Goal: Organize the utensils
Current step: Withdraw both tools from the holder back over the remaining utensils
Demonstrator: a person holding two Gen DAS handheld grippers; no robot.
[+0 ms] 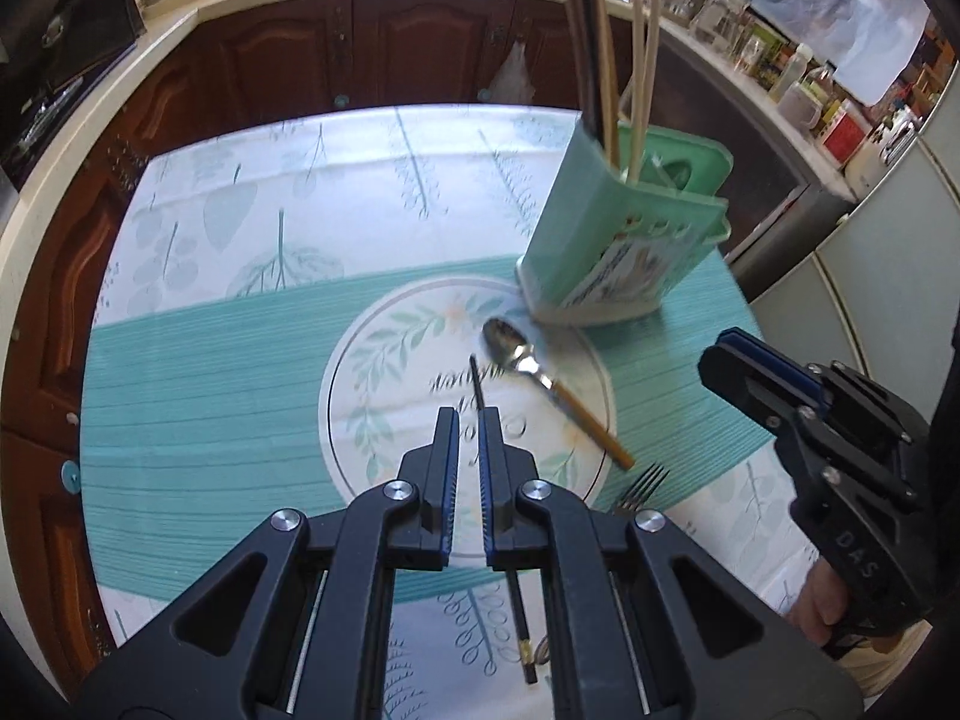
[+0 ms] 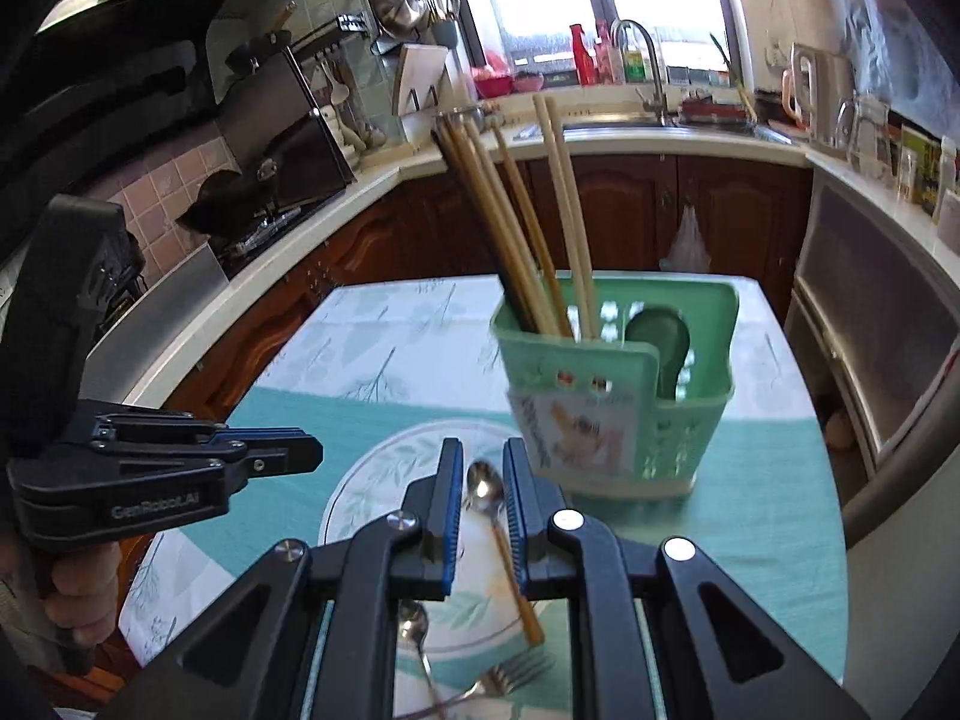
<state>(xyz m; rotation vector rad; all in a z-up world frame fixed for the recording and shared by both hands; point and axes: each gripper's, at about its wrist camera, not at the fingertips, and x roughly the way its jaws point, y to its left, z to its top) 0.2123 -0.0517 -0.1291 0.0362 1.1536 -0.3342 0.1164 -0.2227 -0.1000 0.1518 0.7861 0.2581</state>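
Left wrist view
Left hand-held gripper [image 1: 470, 420]: jaws nearly together, a narrow gap between the pads; nothing gripped, hanging above the tabletop.
Chopstick [image 1: 477, 384]: one dark stick on the cloth, passing under the right-hand finger; its thin tip shows just past the fingertips, its thicker end [image 1: 523, 636] low in the picture.
Spoon [image 1: 528, 360]: metal bowl, wooden handle, lying on the round print just right of the gripper's tips, bowl toward the caddy.
Fork [image 1: 642, 483]: tines show beside the spoon's handle end; the rest is hidden behind the gripper.
Caddy [image 1: 600, 240]: green, standing at the far right of the tabletop [image 1: 210, 360], with chopsticks [image 1: 591, 60] upright in it.
Right hand-held gripper [image 1: 729, 354]: at the right edge, seen from the side, near the caddy's base and apart from the spoon; a hand [image 1: 822, 606] holds its grip.

Right wrist view
Right hand-held gripper [image 2: 483, 468]: jaws a little apart, pads clear of everything.
Spoon [image 2: 486, 495]: on the cloth below, seen in the gap between the fingers, bowl at the tips, handle running back toward the camera; not gripped.
Second spoon [image 2: 414, 624]: under the gripper body, beside the fork [image 2: 516, 669].
Caddy [image 2: 690, 420]: just beyond the tips and to the right, a ladle-like utensil [image 2: 657, 339] in its rear compartment.
Left hand-held gripper [image 2: 312, 450]: at the left, side-on, jaws nearly together.
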